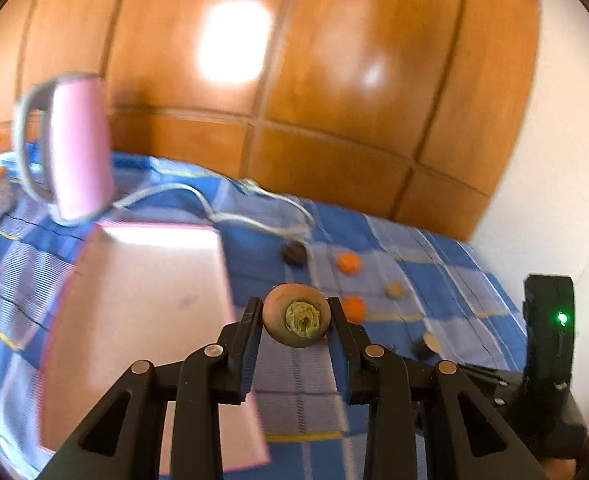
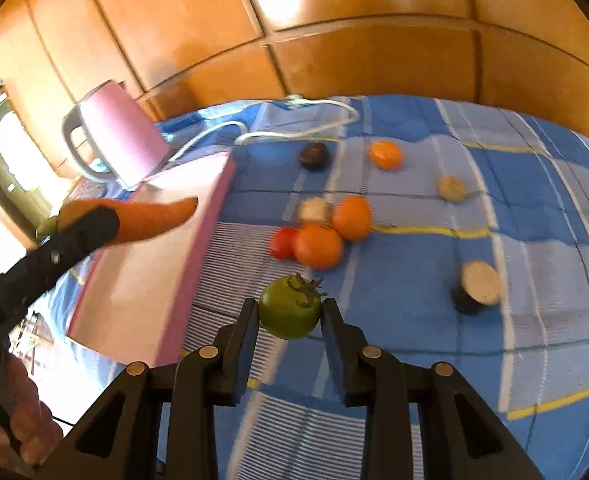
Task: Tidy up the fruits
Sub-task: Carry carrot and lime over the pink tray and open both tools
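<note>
My left gripper (image 1: pixel 295 312) is shut on a carrot (image 1: pixel 297 315), seen end-on with its stem end toward the camera; the same carrot (image 2: pixel 150 218) shows from the side in the right wrist view, held over a pink tray (image 2: pixel 162 252). The tray (image 1: pixel 146 300) lies on the blue checked cloth to the left. My right gripper (image 2: pixel 290 310) is shut on a green tomato (image 2: pixel 289 307) above the cloth. Ahead lie two oranges (image 2: pixel 334 232), a red tomato (image 2: pixel 282 242), a third orange (image 2: pixel 385 155), a dark fruit (image 2: pixel 314 155) and cut pieces (image 2: pixel 477 286).
A pink electric kettle (image 2: pixel 114 140) stands at the tray's far end, its white cord (image 2: pixel 294 120) running across the cloth. A wooden panelled wall (image 1: pixel 294 60) closes the back. The right gripper's body (image 1: pixel 548 320) with a green light shows at the right.
</note>
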`<control>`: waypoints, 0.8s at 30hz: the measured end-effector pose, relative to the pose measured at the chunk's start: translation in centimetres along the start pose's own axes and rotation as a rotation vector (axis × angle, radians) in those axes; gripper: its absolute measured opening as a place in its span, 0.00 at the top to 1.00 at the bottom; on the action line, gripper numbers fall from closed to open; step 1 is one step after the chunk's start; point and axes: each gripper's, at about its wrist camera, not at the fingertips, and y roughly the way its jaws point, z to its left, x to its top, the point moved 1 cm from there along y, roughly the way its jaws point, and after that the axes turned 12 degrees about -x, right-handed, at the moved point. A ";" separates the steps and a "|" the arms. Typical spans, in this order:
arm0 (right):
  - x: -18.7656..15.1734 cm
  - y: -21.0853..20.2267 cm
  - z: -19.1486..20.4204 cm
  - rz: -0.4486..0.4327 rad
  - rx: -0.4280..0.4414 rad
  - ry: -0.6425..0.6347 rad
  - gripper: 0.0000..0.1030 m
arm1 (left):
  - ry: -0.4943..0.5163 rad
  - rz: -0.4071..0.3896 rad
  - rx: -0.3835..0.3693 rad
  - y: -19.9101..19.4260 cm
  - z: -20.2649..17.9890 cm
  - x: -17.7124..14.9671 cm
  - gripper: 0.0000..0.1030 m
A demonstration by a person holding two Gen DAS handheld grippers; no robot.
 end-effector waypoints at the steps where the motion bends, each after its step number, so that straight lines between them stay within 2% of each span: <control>1: 0.2 0.1 0.6 -0.003 0.013 -0.013 0.69 | -0.002 -0.017 0.034 -0.5 0.8 0.4 0.69; 5: 1.5 0.7 3.9 -0.005 0.068 -0.074 0.69 | -0.047 -0.031 0.149 -1.2 4.1 0.9 0.70; 10: 3.4 1.9 8.8 -0.008 0.122 -0.159 0.69 | -0.161 0.015 0.275 -1.0 9.0 0.4 0.70; 12: 3.8 2.8 10.2 0.014 0.145 -0.169 0.69 | -0.185 0.024 0.303 -1.3 9.9 -0.4 0.69; 16: 4.0 4.1 12.7 0.025 0.156 -0.198 0.67 | -0.187 0.021 0.320 -1.9 10.5 -1.4 0.59; 20: 3.5 4.5 13.6 0.040 0.156 -0.197 0.64 | -0.198 0.019 0.331 -2.2 10.8 -1.9 0.59; 24: 2.7 4.0 12.8 0.037 0.128 -0.183 0.64 | -0.209 0.026 0.318 -2.0 10.3 -2.2 0.59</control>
